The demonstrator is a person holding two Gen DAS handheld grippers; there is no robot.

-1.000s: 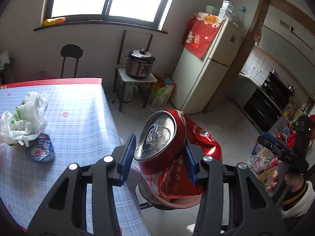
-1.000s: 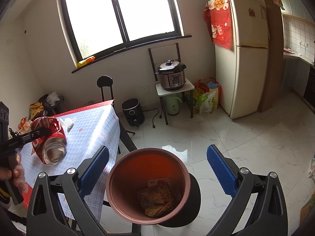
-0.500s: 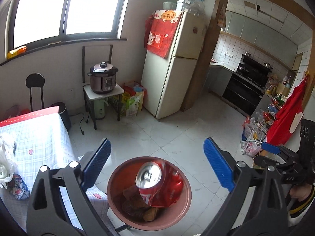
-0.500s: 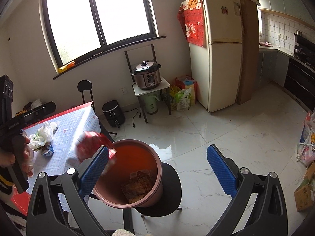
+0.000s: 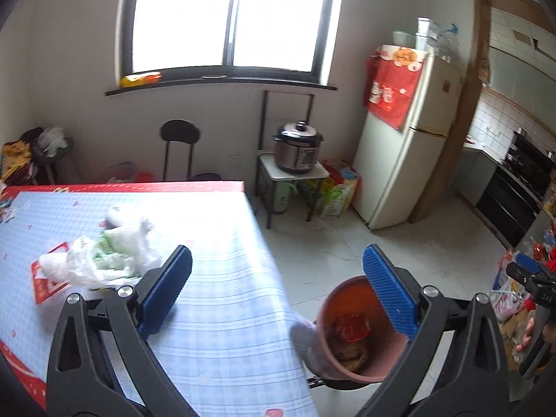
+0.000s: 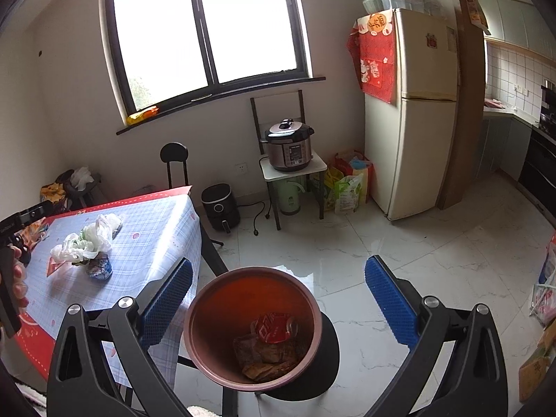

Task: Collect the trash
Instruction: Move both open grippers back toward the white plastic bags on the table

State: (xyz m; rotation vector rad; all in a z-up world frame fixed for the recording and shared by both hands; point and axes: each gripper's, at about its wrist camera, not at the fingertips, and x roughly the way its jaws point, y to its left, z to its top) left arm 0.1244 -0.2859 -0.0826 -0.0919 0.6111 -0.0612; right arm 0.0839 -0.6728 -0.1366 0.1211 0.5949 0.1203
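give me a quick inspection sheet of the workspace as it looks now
surface: table under a blue checked cloth with a red border
job's things: brown bin on a black stool beside the table, red can lying inside on brown wrappers; crumpled white plastic bag and small blue packet on the table, not yet collected
clutter: red card partly under the bag
grippers: left gripper open, jaws just opened, nothing between them; right gripper open above the bin, empty
cables: black cord on the floor near the air fryer
surroundings: window, fridge, pressure cooker on a small stand, black chair, bags on the floor
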